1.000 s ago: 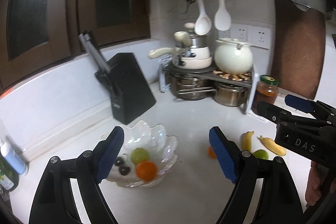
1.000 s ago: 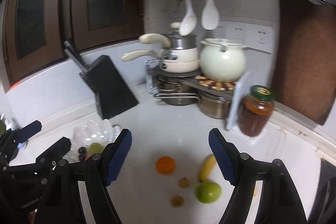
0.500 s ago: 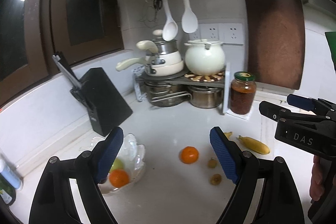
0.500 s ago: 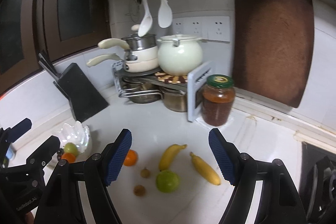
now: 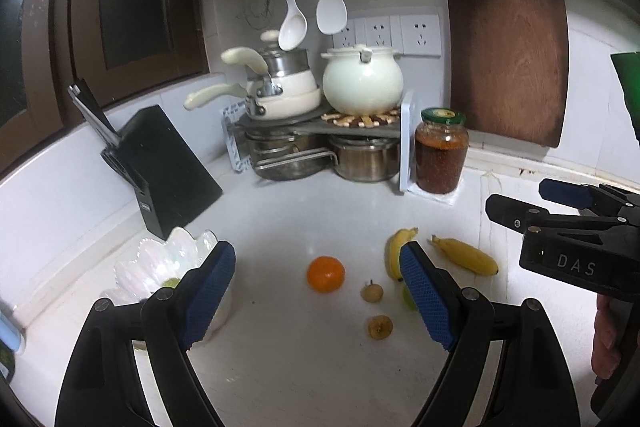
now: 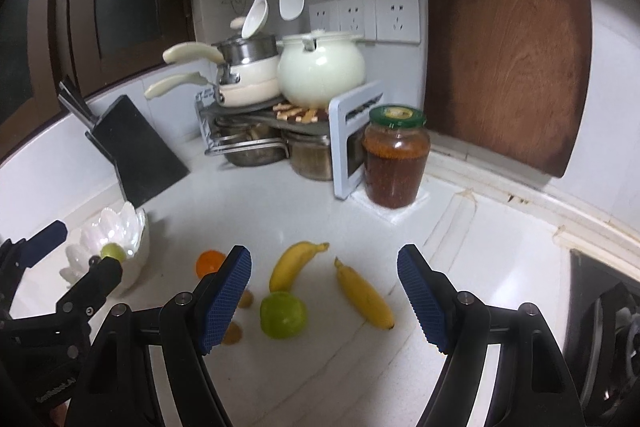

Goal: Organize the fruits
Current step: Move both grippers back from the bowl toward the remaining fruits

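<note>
**Loose fruit on counter, both grippers empty and wide open**

Left wrist view. The left gripper (image 5: 316, 291) stands wide open with nothing between its blue pads, held level above the white counter (image 5: 304, 367) and aimed at the kitchen corner. An orange (image 5: 325, 273) lies loose at centre frame. Two small brown fruits (image 5: 372, 292) sit just right of it, and two bananas (image 5: 466, 255) lie further right, apart from each other. A white petal-edged bowl (image 5: 168, 263) sits at lower left, partly behind the near pad, with something green inside. The right gripper (image 5: 520, 205) enters from the right edge. Judgement: the orange is firm, round and apt to roll; take it across its widest girth.

Right wrist view. The right gripper (image 6: 324, 291) is likewise fully open and empty, angled down over the fruit. A green apple (image 6: 283, 314) lies between its fingers' line of sight, with one banana at upper centre and one to the right. Judgement: the apple is hard and smooth, so grip it centrally; bananas are soft and bruise, so close gently at mid-length. The bowl looks fragile; fruit should be lowered in, not dropped.
</note>
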`<control>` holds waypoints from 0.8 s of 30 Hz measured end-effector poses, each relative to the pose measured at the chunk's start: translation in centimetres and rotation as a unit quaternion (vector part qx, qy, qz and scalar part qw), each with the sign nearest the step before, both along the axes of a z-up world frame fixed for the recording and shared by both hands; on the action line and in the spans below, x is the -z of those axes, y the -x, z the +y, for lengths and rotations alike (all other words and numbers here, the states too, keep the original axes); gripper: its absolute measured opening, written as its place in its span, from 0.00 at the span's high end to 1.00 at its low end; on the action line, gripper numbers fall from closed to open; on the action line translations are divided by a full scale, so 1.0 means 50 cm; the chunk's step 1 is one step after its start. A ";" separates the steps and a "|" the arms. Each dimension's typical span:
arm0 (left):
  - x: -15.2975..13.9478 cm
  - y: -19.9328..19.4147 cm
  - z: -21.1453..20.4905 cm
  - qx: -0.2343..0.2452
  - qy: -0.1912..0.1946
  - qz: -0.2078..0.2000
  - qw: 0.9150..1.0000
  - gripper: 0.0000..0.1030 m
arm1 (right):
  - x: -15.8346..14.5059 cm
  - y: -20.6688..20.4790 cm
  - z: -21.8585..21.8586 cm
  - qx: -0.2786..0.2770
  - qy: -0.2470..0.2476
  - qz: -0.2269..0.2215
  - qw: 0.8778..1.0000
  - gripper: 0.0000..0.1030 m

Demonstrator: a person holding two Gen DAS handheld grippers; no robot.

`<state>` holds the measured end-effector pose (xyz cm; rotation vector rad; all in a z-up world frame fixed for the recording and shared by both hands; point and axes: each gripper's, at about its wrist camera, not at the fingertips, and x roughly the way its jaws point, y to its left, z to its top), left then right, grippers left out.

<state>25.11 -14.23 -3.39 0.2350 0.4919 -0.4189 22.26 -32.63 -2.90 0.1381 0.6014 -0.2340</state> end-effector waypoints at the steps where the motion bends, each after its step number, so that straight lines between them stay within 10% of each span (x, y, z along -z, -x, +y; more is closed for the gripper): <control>1: 0.005 -0.001 -0.002 0.001 -0.002 0.003 1.000 0.18 | 0.007 -0.002 -0.003 -0.003 -0.003 0.004 1.000 0.26; 24: 0.140 -0.029 -0.038 0.047 -0.024 0.094 0.994 0.31 | 0.140 -0.067 -0.001 -0.075 -0.037 0.085 0.993 0.26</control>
